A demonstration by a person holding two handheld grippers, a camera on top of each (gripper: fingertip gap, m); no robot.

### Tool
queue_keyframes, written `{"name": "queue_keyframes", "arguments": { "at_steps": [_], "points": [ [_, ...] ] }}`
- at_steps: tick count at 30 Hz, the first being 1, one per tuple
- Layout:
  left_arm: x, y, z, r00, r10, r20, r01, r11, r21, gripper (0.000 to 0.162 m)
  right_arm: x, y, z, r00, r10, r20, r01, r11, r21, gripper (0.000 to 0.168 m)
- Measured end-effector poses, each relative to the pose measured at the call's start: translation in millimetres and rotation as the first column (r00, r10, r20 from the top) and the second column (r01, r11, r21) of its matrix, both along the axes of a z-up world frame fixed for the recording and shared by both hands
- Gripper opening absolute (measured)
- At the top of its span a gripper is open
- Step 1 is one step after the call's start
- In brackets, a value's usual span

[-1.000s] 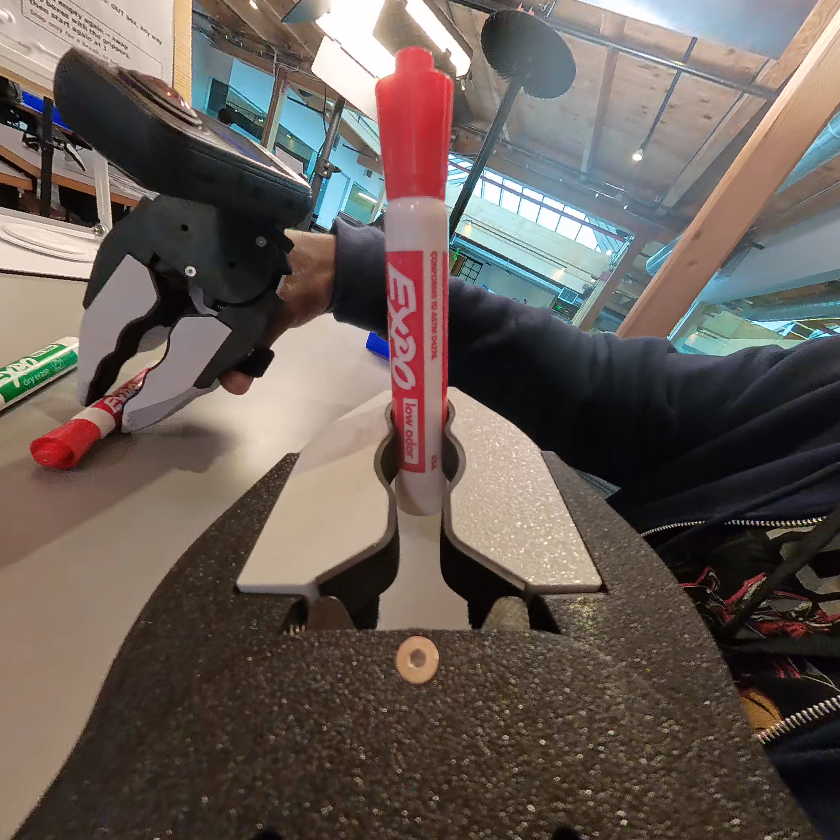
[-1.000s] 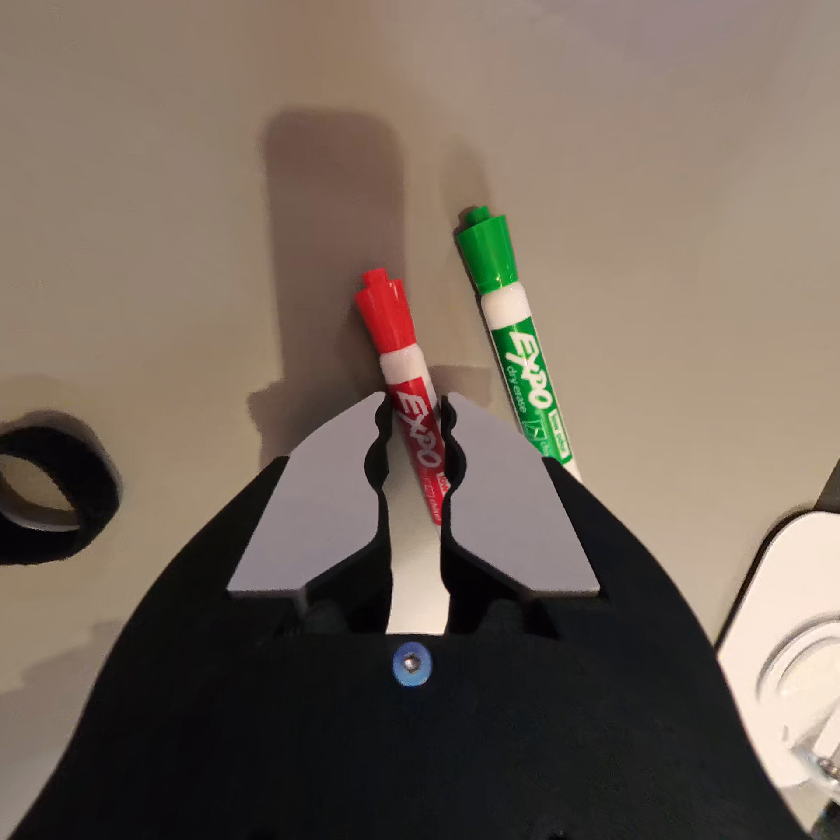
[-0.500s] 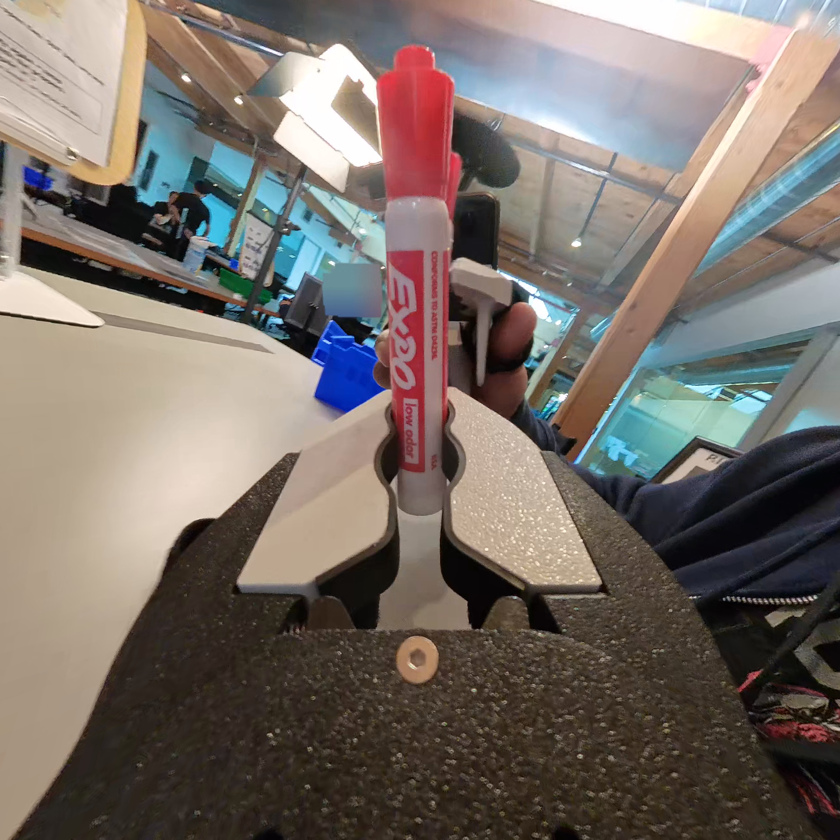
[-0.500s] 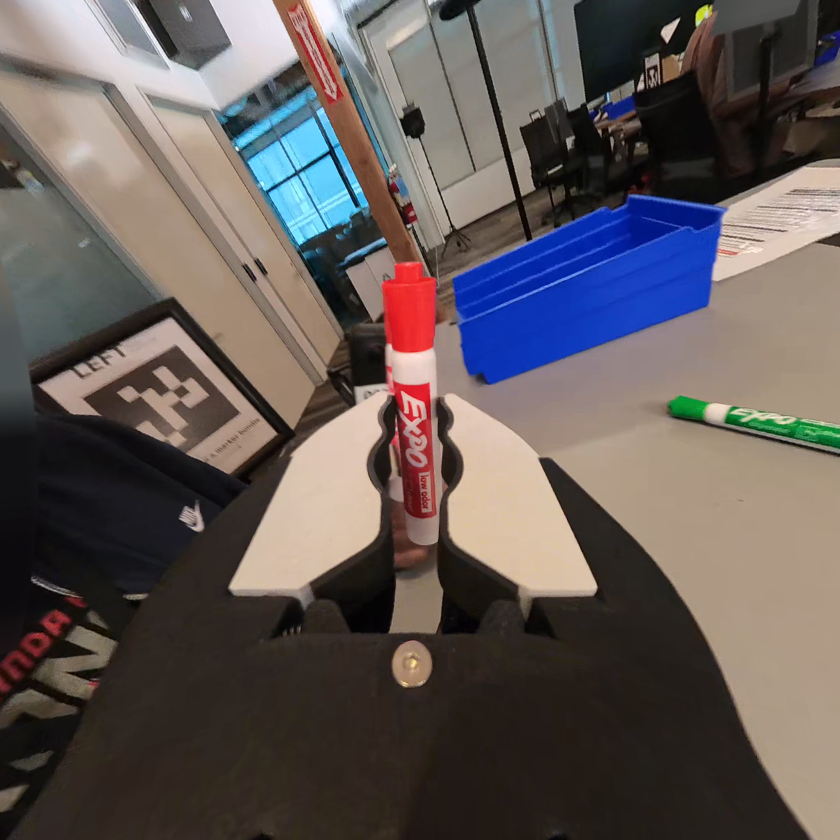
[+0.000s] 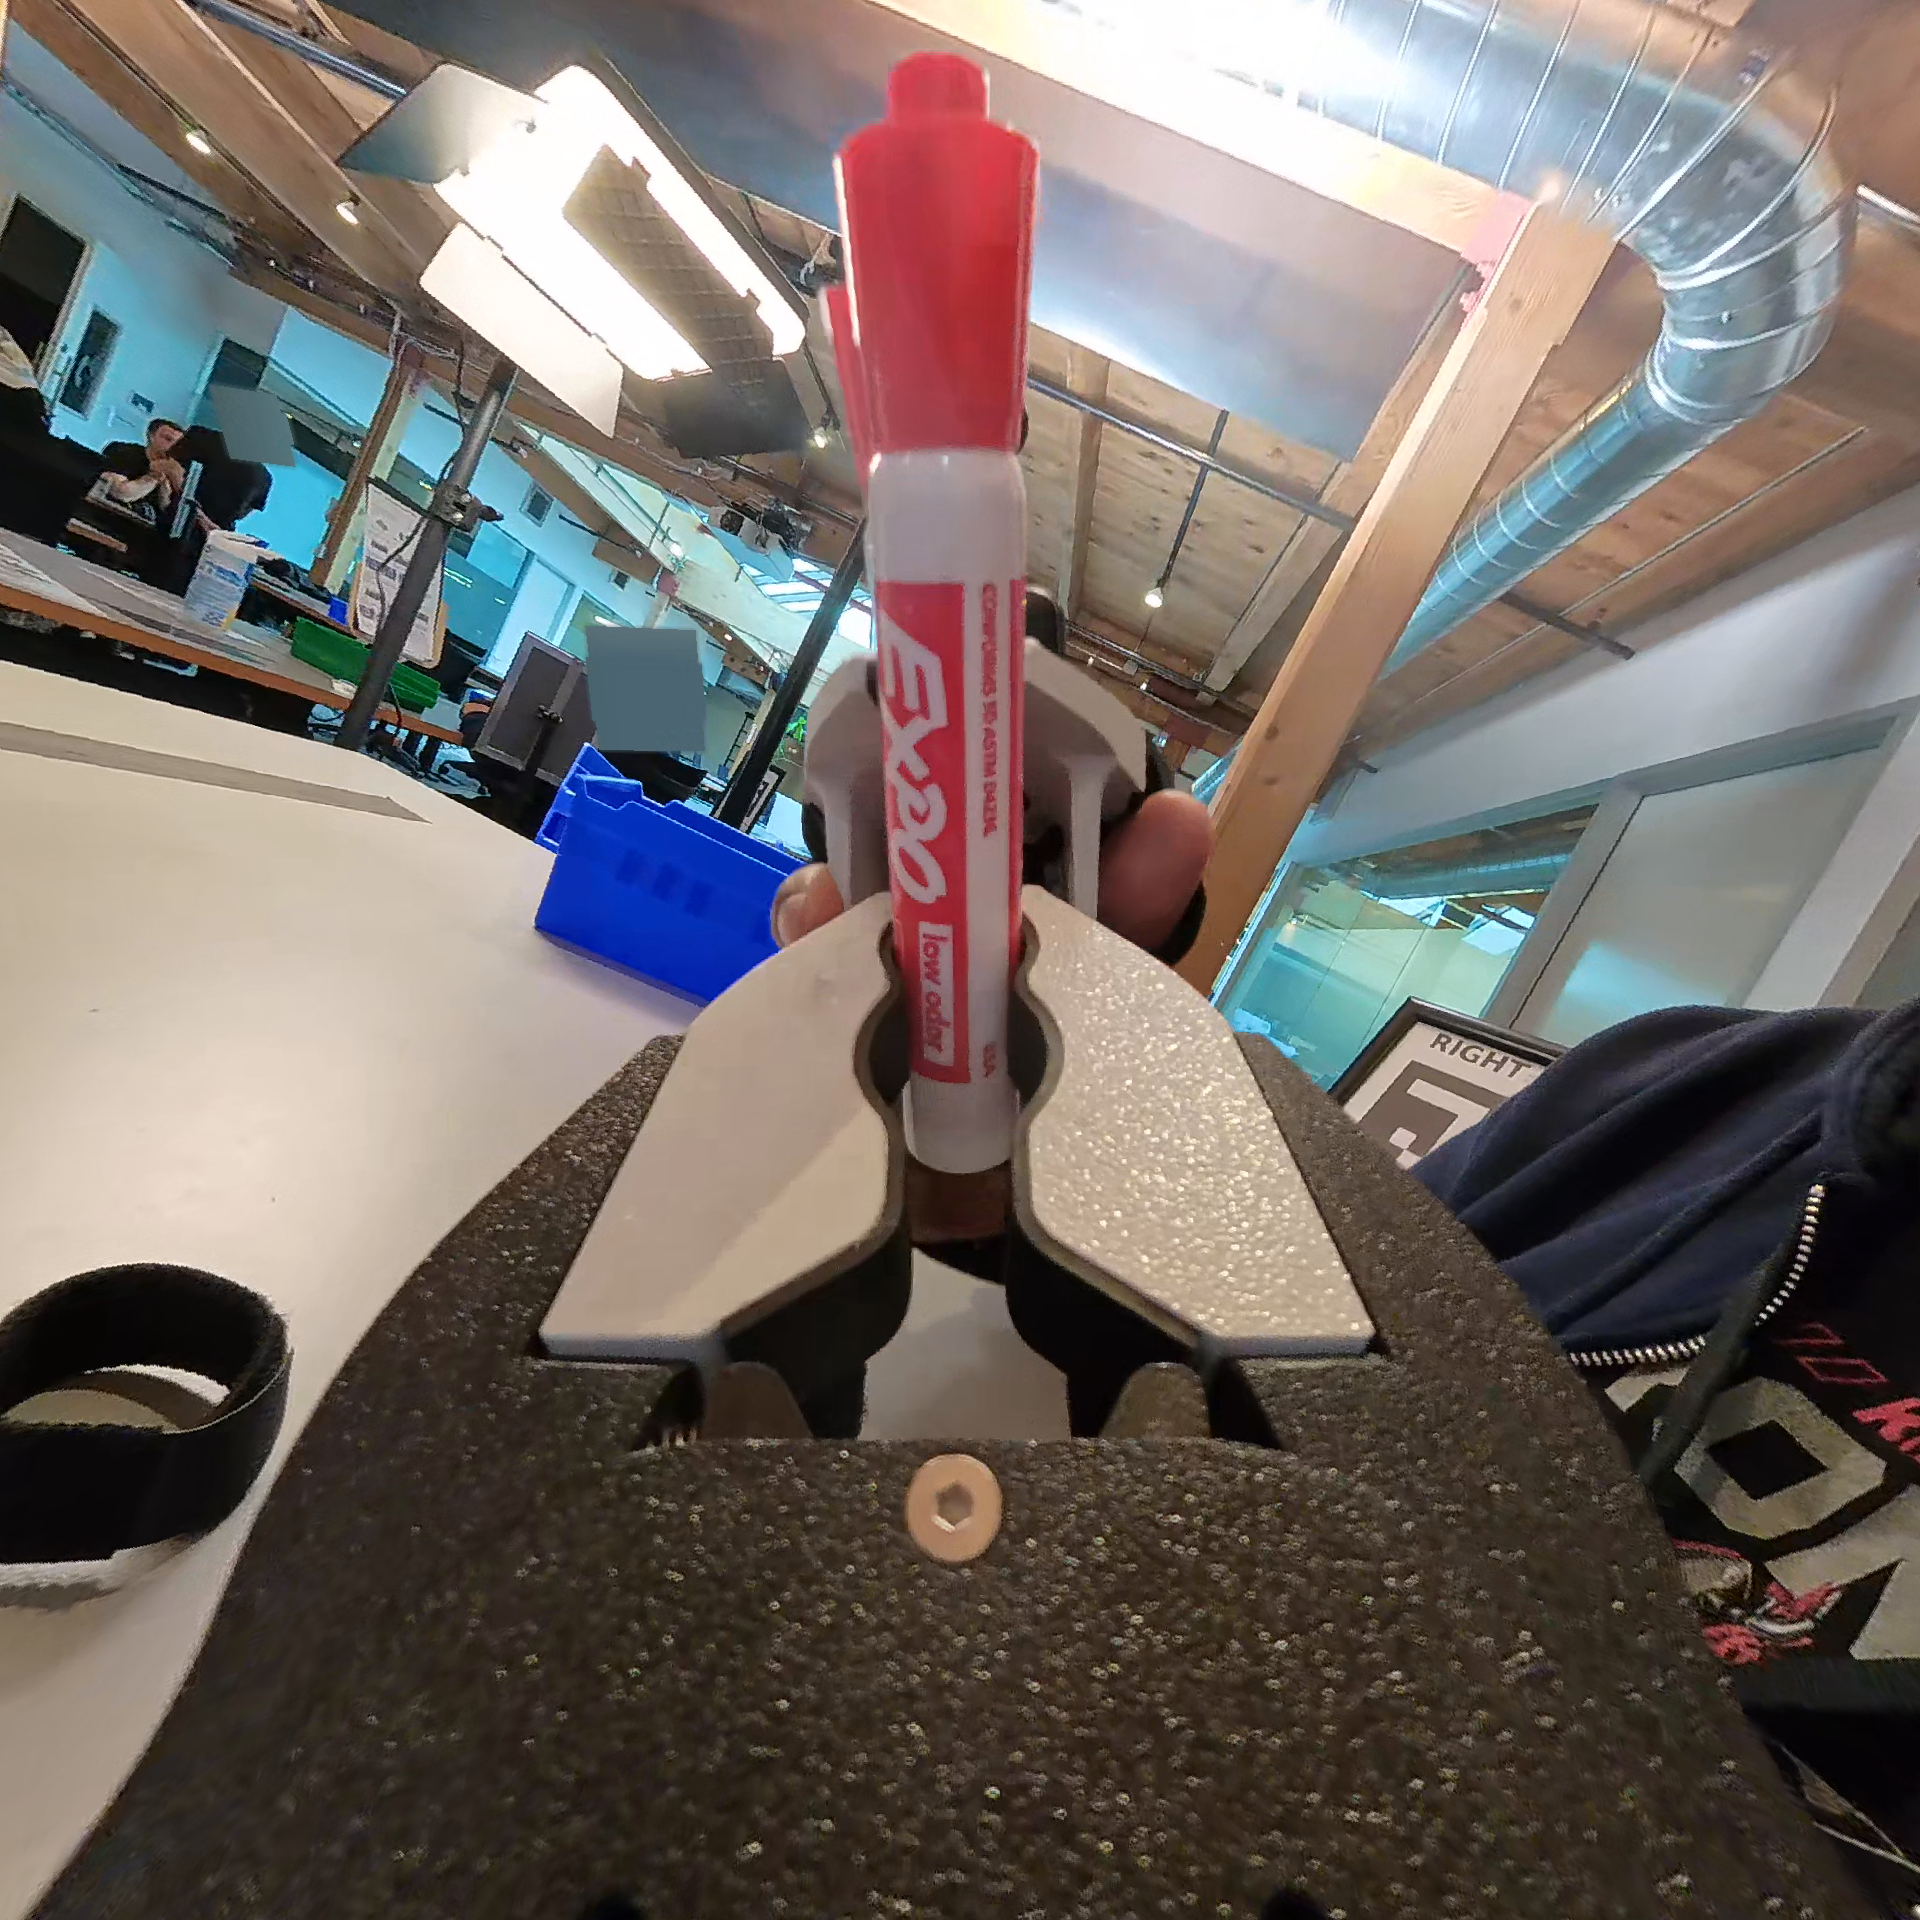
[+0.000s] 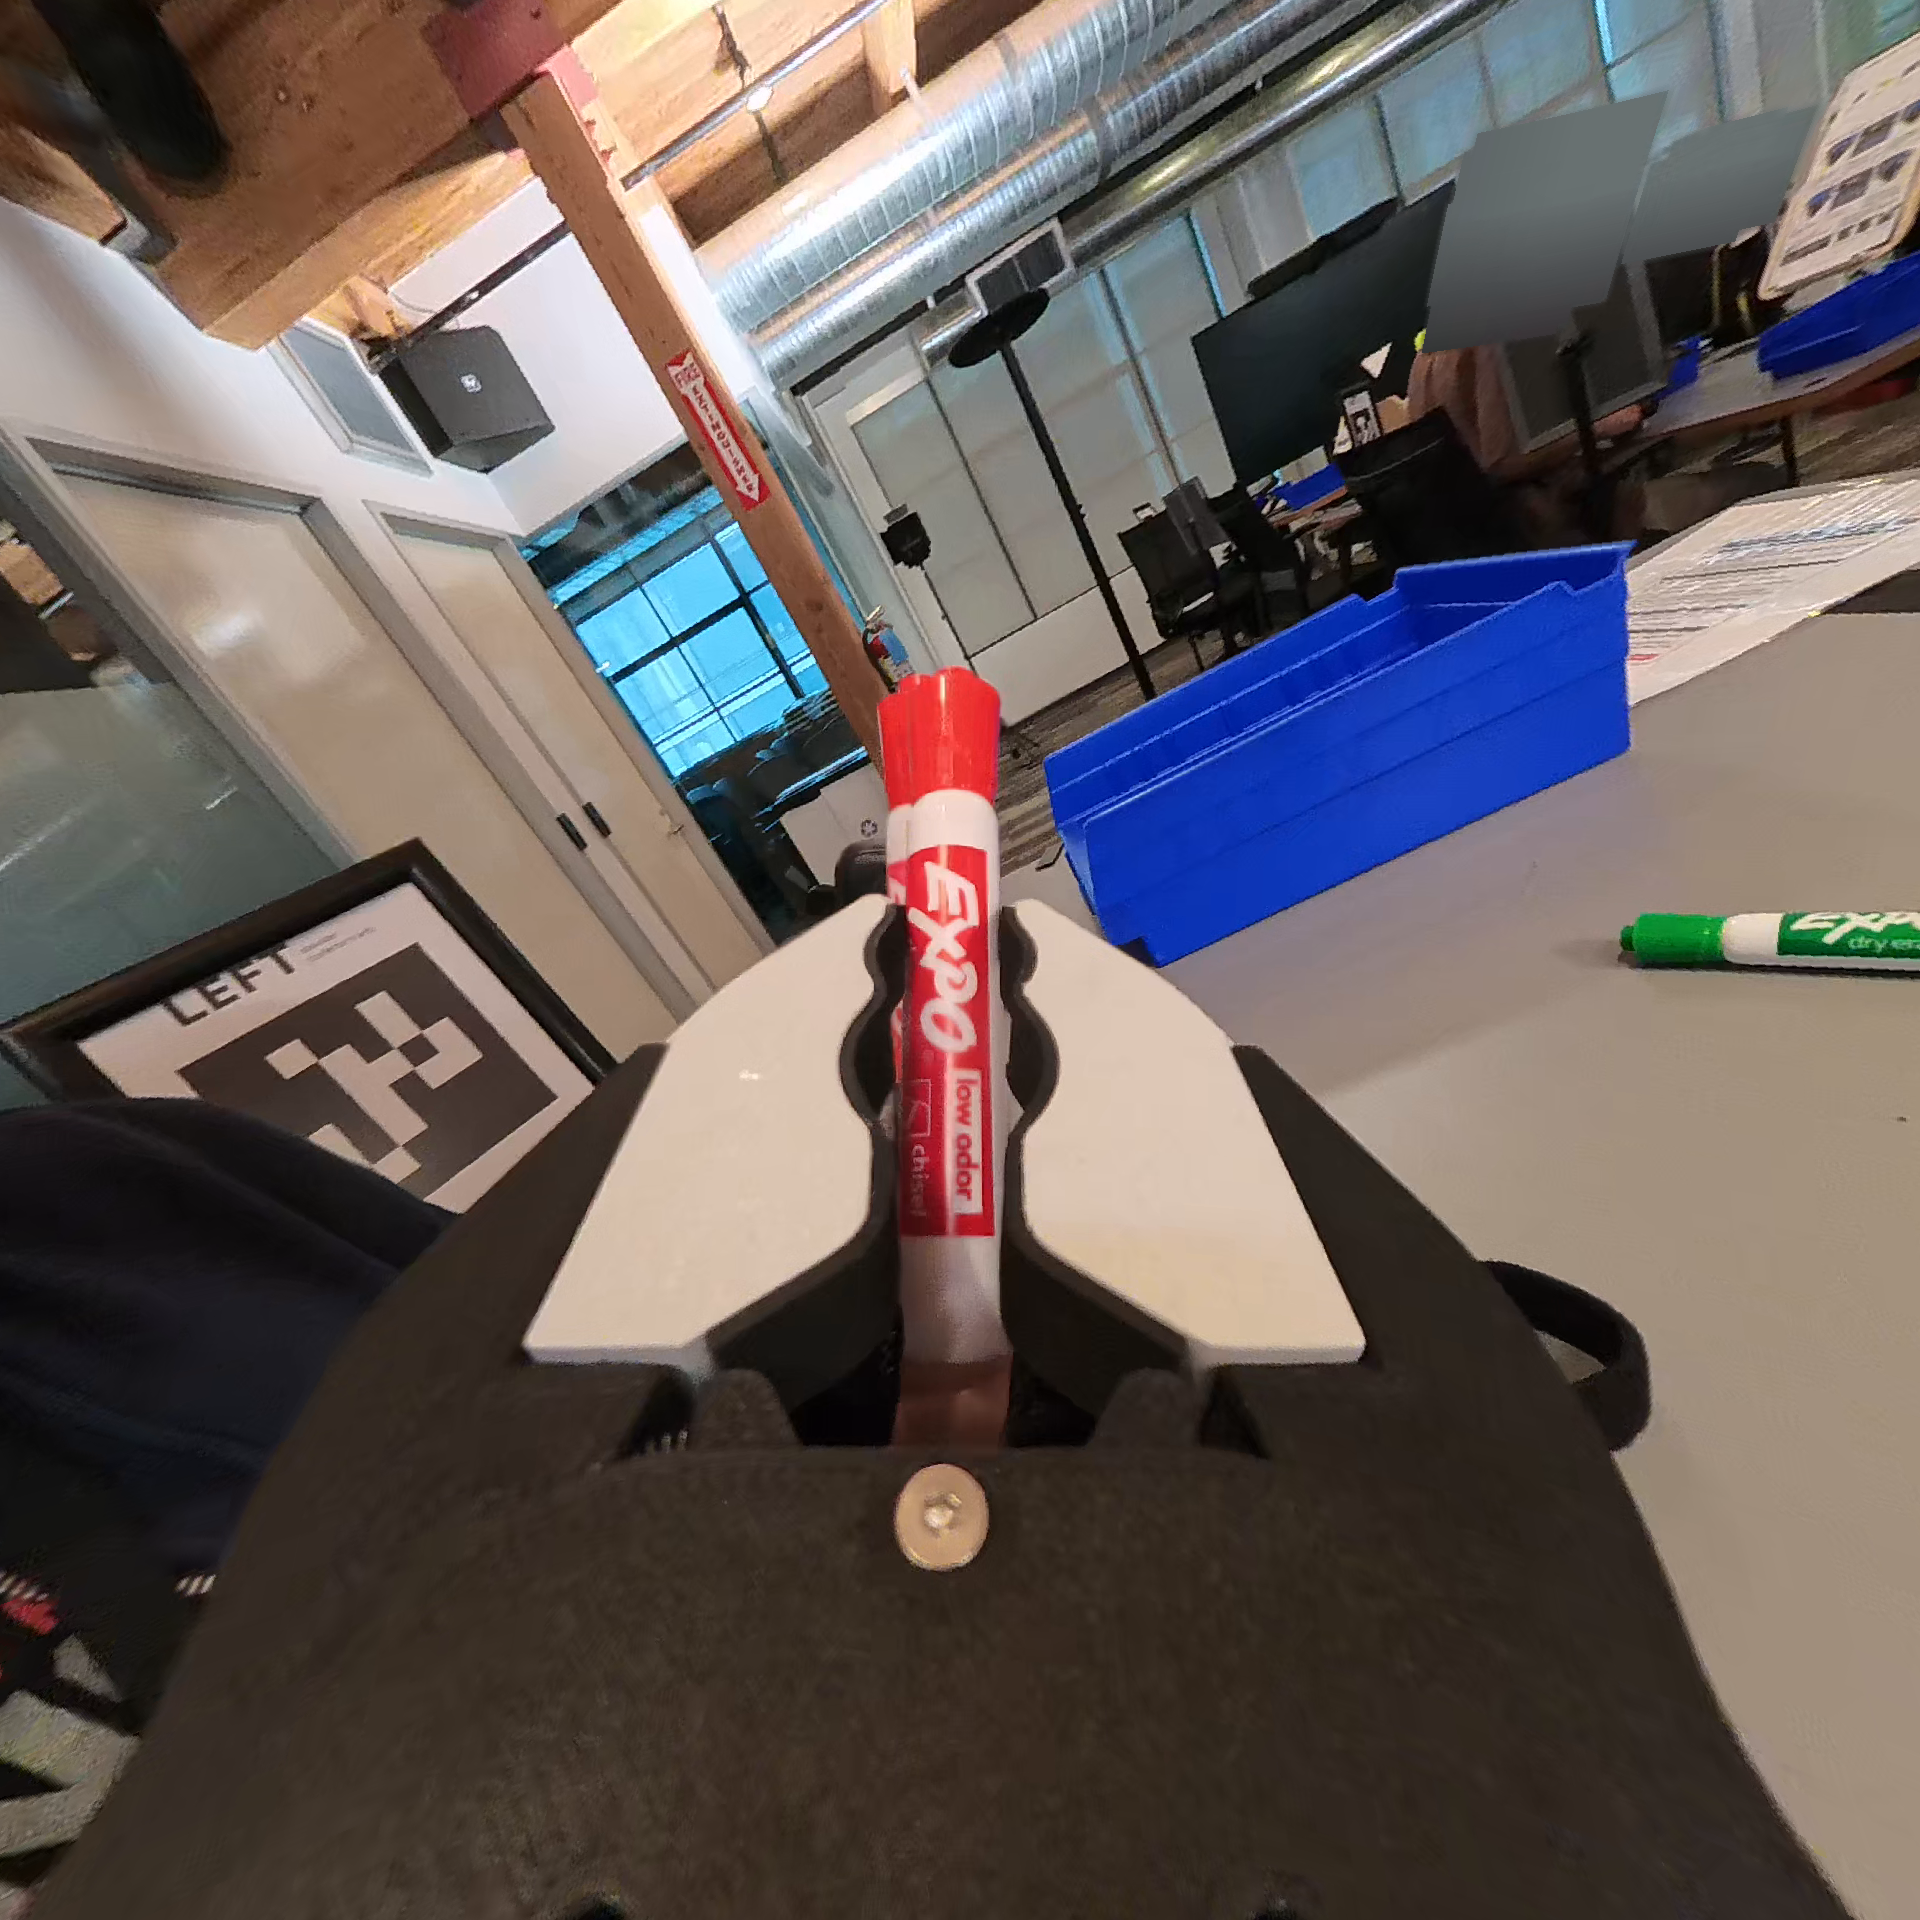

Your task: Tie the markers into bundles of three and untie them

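Left wrist view: my left gripper (image 5: pixel 951 1023) is clamped on a red marker (image 5: pixel 943 644) that stands upright along the fingers, cap up. Just behind it, the right gripper (image 5: pixel 961 790) faces me with its own marker, and the two barrels stand parallel, probably touching, though mine hides the contact. In the right wrist view that gripper (image 6: pixel 943 1023) grips a second red marker (image 6: pixel 948 997). The strap (image 5: pixel 125 1413) lies left of me; the green marker (image 6: pixel 1782 940) lies flat, farther out on the table (image 6: pixel 1558 1195).

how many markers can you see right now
3: one red marker upright in the left gripper, another red marker upright in the right gripper, and a green marker lying on the table.
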State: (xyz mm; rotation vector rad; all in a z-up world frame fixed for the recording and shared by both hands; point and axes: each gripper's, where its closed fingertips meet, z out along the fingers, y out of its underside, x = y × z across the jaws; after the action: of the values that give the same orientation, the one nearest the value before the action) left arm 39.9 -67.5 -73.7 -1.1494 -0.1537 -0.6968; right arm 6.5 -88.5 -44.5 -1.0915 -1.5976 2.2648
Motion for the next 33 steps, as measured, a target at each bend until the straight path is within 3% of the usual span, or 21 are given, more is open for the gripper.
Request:
{"name": "queue_keyframes", "arguments": {
  "at_steps": [9,17,23,33],
  "points": [
    [-8,2,-4,0.999,0.025,0.032,-0.024,0.999,-0.028,0.015,-10,-2,-12,0.997,-0.080,-0.004,0.080,0.993,-0.092,0.017],
    [-10,-2,0,0.993,-0.011,0.120,0.007,1.000,0.030,0.015,-13,-8,-13,0.997,-0.055,0.056,0.062,0.989,-0.134,0.017],
    [-12,0,-2,0.991,-0.008,0.132,0.007,1.000,0.008,0.015,-14,-4,-17,0.993,-0.042,0.108,0.048,0.998,-0.045,0.017],
    [-19,-4,5,0.966,-0.052,0.253,0.022,0.993,0.119,0.015,-19,-6,-13,0.985,0.011,0.173,-0.019,0.999,0.045,0.016]
  ]
}}
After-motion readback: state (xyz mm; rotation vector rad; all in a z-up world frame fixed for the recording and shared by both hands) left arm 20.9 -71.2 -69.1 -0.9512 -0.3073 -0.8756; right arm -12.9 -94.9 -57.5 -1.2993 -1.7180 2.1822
